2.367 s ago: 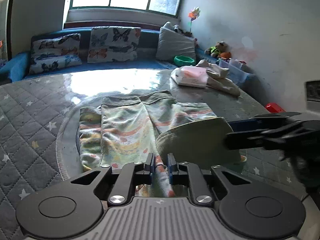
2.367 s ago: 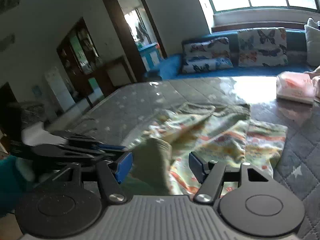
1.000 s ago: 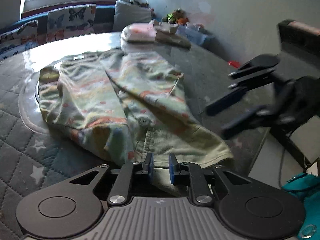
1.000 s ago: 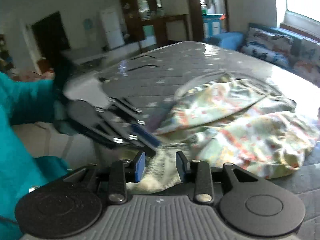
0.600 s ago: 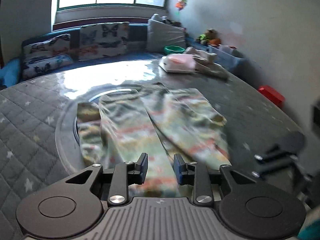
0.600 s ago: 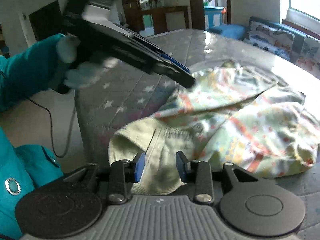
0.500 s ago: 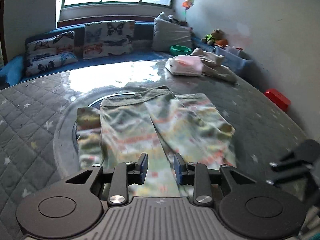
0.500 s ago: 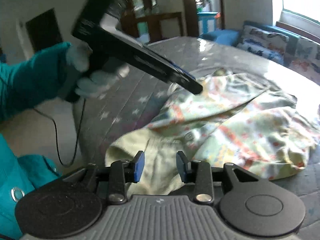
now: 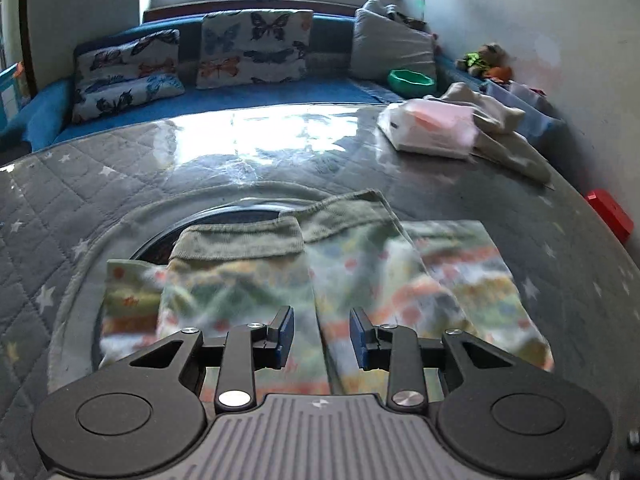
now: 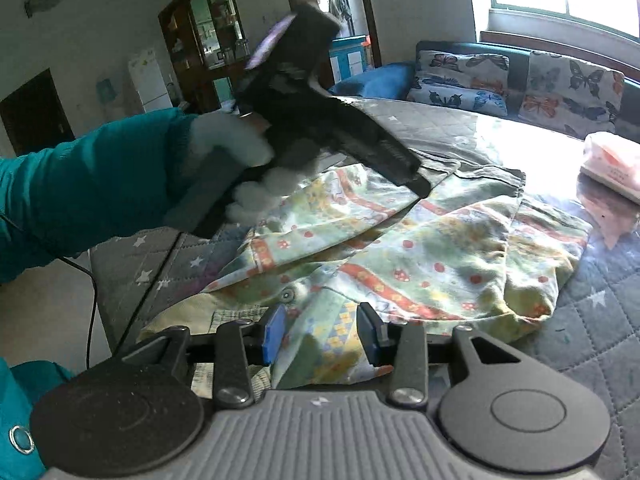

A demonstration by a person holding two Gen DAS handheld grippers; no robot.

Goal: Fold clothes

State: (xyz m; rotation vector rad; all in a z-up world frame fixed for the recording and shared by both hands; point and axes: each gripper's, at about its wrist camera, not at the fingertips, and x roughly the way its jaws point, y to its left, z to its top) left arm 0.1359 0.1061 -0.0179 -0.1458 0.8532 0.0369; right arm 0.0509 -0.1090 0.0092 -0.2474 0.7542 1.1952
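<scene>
Fingers on the left gripper [image 9: 321,335]: jaws part-way apart, blue pads [image 9: 285,340] clear of cloth, nothing pinched between them. It hangs above the printed garment [image 9: 320,280], pointing down at the seam between the two folded-in halves.

Right gripper [image 10: 320,334]: jaws opening, moderate gap. Garment's near edge [image 10: 328,344] bunches up in the gap, but pads don't look pressed on it; contact not fully clear from this angle.

Garment as landmark:
- Lies flat on the grey quilted star-print table cover [image 9: 80,184], over a round ring outline [image 9: 120,232] in the surface.
- Olive ribbed cuffs [image 9: 240,240] at its far end, side by side, right one slightly overlapping beyond the left.
- Pale ribbed hem and a small button [image 10: 287,295] at its near end, just beyond the right gripper's fingers.
- Left gripper body seen from the right wrist view [image 10: 416,184], tip over the garment's far-left part, near the cuff. Held by a white-gloved hand [image 10: 240,152] in a teal sleeve [image 10: 88,184]; blurred.
- Far right of the garment, well apart: plastic-wrapped pink pack [image 9: 430,128] with beige cloth [image 9: 500,132] touching it on its right.
- Beyond the garment, past the table edge: blue sofa [image 9: 240,96] with butterfly cushions [image 9: 256,48], a grey cushion [image 9: 392,48], green bowl [image 9: 411,80].
- Red box [image 9: 610,214] off the table, right of the garment.

Left wrist view of the garment's near part is motion-blurred.
</scene>
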